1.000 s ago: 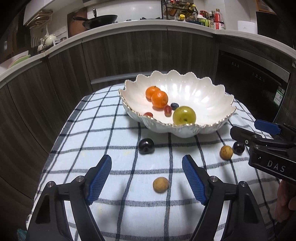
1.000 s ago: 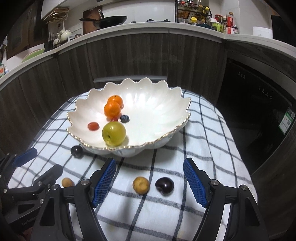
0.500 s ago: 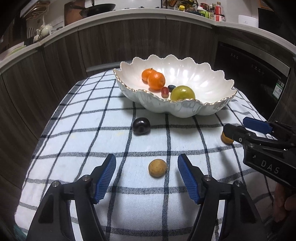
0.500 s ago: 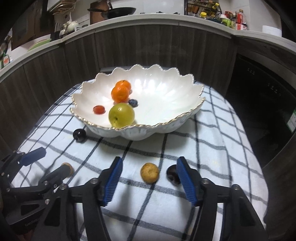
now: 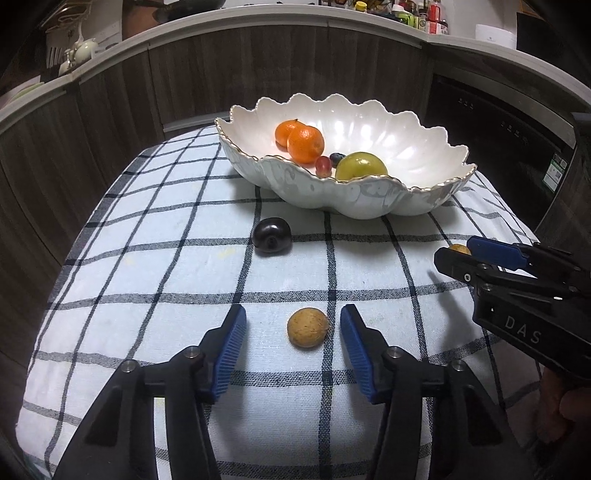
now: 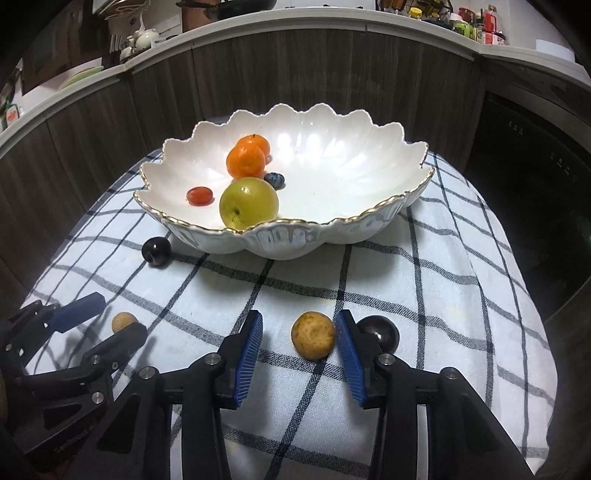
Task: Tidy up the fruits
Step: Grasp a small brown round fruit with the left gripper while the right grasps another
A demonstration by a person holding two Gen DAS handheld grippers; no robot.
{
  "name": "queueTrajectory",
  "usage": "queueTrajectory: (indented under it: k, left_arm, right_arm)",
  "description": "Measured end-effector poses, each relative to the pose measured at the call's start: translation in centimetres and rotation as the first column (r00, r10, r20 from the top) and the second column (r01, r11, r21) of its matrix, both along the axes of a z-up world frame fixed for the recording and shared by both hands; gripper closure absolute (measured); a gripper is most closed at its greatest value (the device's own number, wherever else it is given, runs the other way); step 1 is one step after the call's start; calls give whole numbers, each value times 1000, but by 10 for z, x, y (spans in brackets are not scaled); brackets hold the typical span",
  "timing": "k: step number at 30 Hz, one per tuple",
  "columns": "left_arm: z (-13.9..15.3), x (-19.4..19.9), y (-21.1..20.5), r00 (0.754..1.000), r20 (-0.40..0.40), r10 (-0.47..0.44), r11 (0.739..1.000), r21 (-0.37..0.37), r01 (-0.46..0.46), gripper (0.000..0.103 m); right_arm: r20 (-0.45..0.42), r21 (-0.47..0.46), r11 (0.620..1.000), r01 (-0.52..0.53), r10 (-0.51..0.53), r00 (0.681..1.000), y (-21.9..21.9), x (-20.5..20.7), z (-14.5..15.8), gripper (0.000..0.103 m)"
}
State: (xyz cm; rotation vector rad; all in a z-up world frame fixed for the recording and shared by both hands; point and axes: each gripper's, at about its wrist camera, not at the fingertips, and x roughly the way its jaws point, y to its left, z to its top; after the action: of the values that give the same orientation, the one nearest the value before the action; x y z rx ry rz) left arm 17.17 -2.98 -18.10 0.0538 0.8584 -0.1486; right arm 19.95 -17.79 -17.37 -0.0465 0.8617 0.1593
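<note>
Left gripper [image 5: 293, 328]: ribbed blue pads just closing, straddling rough tan round fruit [image 5: 308, 328], untouched | right gripper [image 6: 299, 338]: closing likewise around mottled yellow-brown fruit [image 6: 313, 339], right pad touching or nearly so | scalloped gold-rimmed white bowl [image 6: 332, 236]: two oranges [image 6: 246, 159], green apple [image 6: 248, 202] | checked cloth [image 5: 147, 266]: glossy dark plum [image 5: 272, 235].

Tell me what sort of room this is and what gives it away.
Most likely a home kitchen. A curved countertop runs above dark wood-grain cabinets, with a pan, bottles and jars standing on it, and a built-in appliance front that may be a dishwasher sits under the counter.
</note>
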Motion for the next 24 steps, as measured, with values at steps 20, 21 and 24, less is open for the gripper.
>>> queueTrajectory:
  k: [20, 21, 24]
  left_arm:
    - [1, -2, -9, 999, 10, -50, 999, 22, 50, 80]
    - [2, -2, -9, 999, 12, -50, 999, 22, 50, 80]
    - [6, -4, -8, 999, 19, -49, 999, 19, 49, 80]
  right_arm:
    - [-46, 1, 1000, 25, -25, 999, -7, 4, -9, 76]
    - [-43, 1, 1000, 25, -25, 999, -7, 3, -7, 76]
    - [-33, -1, 1000, 26, -26, 999, -7, 1, -3, 76]
